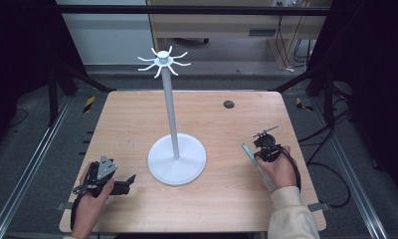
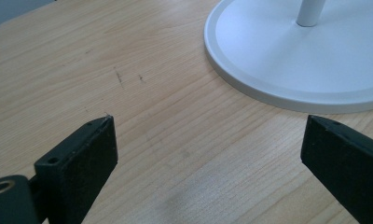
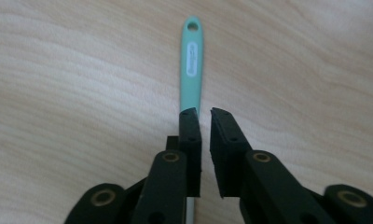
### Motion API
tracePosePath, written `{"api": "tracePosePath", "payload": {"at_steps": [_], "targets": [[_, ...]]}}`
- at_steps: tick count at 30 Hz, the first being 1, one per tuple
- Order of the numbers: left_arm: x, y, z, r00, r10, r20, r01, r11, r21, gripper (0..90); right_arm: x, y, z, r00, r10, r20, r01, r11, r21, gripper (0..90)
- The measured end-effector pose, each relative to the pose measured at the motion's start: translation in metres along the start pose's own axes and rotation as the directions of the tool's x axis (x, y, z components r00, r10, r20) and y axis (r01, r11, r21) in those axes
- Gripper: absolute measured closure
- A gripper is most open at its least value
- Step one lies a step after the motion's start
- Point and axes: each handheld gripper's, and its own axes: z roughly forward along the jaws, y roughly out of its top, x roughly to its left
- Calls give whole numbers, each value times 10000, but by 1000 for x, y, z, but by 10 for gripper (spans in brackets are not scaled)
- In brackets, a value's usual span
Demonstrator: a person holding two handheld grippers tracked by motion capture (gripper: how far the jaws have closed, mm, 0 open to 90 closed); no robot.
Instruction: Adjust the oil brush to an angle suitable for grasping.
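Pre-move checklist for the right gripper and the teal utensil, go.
1. Grip on the teal utensil handle: not ok. The right gripper has its jaws a narrow gap apart, and the handle runs under one jaw, not between them.
2. Hanging hole free: ok. It lies past the jaws, uncovered.
3. White stand upright: ok.
4. Hooks on top bare: ok.
5. Left gripper clear of the stand base: ok. Its jaws are wide open and empty, beside the base.
6. Utensil's working end: cannot tell, it is hidden under the hand.
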Motion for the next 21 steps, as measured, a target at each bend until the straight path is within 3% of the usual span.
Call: {"api": "tracePosePath", "payload": {"at_steps": [7,21], "targets": [[1,0,0,10000,-12,18,12,10000,-3,33,2,-4,1,9998,-70,-170,82,9972,742,712],[1,0,0,10000,-10,31,10,10000,4,33,3,-6,5,9991,-143,-403,197,9904,1371,725]]}}
